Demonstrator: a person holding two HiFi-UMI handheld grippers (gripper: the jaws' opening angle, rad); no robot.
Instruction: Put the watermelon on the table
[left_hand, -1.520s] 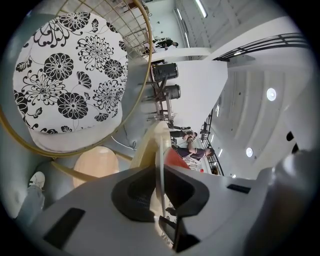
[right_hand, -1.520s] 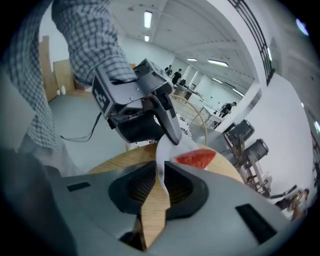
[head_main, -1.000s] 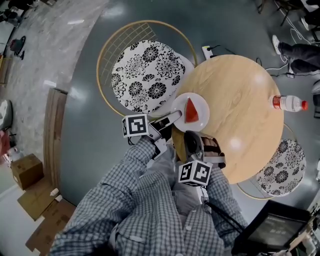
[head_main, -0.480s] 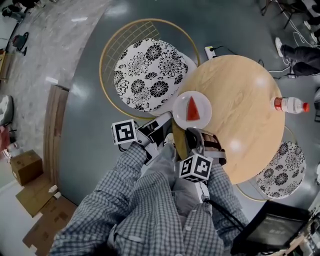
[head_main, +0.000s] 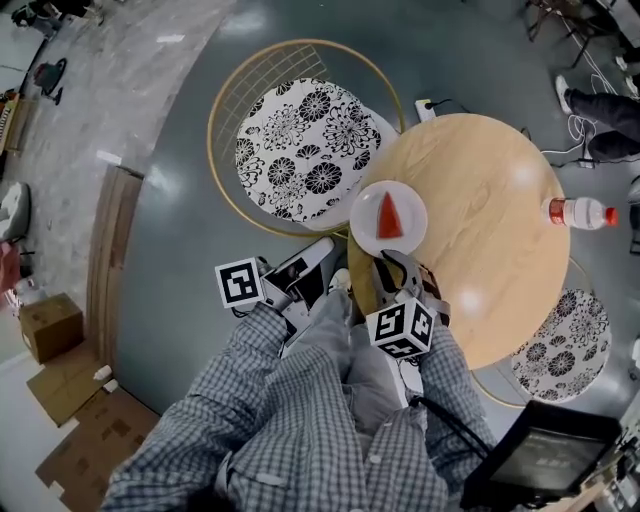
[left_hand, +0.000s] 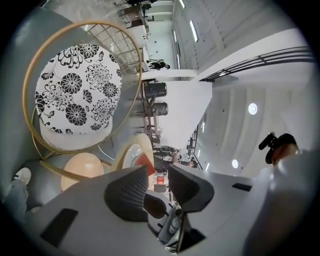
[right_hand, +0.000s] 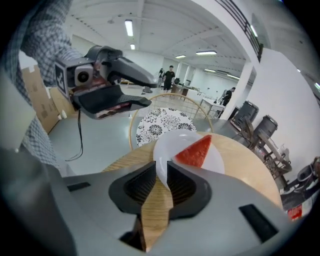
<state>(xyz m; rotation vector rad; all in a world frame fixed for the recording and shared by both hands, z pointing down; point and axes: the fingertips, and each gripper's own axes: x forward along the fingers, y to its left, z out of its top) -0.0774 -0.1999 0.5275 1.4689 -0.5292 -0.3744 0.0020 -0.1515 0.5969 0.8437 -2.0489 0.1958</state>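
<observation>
A wedge of red watermelon (head_main: 388, 213) lies on a white plate (head_main: 364, 232) set on the round wooden tabletop (head_main: 480, 250), close to its edge on the side nearest the person. The right hand-held gripper (right_hand: 161, 172) comes at the plate from the person's side and pinches its near rim between narrow-set pads, with the slice just beyond them. The left hand-held gripper (left_hand: 157, 172) hangs to the left of the plate, off the tabletop and over the grey floor (head_main: 170, 230). Its jaws are spread with nothing between them, and they have just been closing a little. A gold-framed chair with a black-and-white flowered cushion (head_main: 305, 150) stands just beside the plate's left and far side, tight against the tabletop. A clear bottle with a red cap (head_main: 578, 211) lies well apart from the plate, at the opposite edge. A second flowered cushion (head_main: 562, 340) shows under that far edge. A white power strip (head_main: 425, 106) lies on the floor beyond the plate. Cardboard boxes (head_main: 48, 328) sit far to the plate's left.
</observation>
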